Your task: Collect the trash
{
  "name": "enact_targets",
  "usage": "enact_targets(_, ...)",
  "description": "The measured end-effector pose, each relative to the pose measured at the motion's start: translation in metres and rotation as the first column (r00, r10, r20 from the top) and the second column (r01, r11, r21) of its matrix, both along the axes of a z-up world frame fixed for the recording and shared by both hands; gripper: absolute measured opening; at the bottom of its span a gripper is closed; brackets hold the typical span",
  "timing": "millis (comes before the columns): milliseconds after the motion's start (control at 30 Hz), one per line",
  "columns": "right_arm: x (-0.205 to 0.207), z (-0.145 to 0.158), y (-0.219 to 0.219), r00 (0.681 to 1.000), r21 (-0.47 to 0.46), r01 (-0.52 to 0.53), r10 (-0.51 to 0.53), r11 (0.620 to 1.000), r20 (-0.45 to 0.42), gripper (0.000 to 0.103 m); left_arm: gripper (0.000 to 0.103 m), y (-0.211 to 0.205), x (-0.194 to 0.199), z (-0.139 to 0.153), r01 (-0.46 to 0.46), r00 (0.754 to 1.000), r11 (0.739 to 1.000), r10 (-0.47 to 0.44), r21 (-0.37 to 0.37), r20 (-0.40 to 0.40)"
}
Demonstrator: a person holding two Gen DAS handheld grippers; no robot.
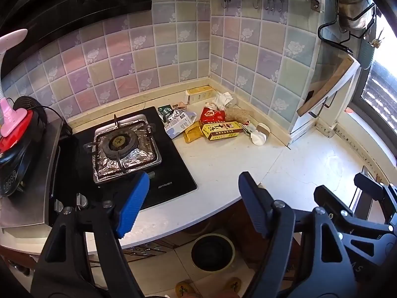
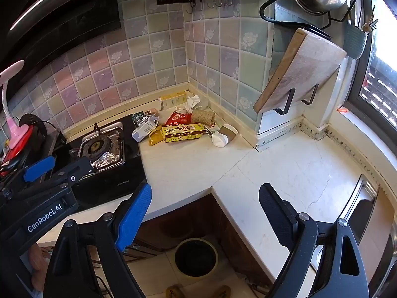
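Note:
A heap of trash lies in the far corner of the pale counter [image 1: 223, 164]: a long yellow box [image 1: 222, 130] [image 2: 182, 132], a red packet [image 1: 212, 115] [image 2: 178, 118], a white and blue carton [image 1: 178, 124] [image 2: 145, 129], a tipped paper cup [image 1: 260, 132] [image 2: 224, 135] and crumpled tissue [image 1: 223, 99] [image 2: 193, 101]. A round dark bin [image 1: 233, 250] [image 2: 217, 255] stands on the floor below the counter's edge. My left gripper [image 1: 193, 198] [image 2: 59, 167] hovers open over the near counter edge, holding nothing. My right gripper [image 2: 206, 213] is open and empty too, well short of the heap.
A gas burner lined with foil [image 1: 124, 149] sits left of the heap on a black hob. A cutting board [image 2: 297, 72] leans in a rack at the right wall, with a steel sink [image 2: 367, 211] near it. A red appliance and pink lamp [image 1: 12, 114] stand at far left.

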State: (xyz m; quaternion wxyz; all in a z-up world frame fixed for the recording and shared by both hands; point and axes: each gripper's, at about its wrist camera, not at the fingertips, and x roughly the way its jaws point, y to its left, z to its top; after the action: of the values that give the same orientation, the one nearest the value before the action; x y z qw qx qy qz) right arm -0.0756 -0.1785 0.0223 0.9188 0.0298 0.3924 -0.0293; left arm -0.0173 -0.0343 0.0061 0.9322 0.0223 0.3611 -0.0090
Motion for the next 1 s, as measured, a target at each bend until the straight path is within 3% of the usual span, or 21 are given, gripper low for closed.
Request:
enact_targets(67, -0.002, 0.000, 0.000, 1.000, 0.002, 0.000, 0.000, 1.000, -0.001, 0.090, 0.068, 0.019, 0.005, -0.003, 0.020, 1.000, 1.000, -0.020, -0.011, -0.004)
enact_targets(1000, -0.019, -0.013, -0.012, 1.000, 0.031, 0.006, -0.005, 0.999, -0.021, 0.090, 0.064, 0.015, -0.002, -0.006, 0.039, 0.999, 0.999, -0.040, -0.029, -0.033)
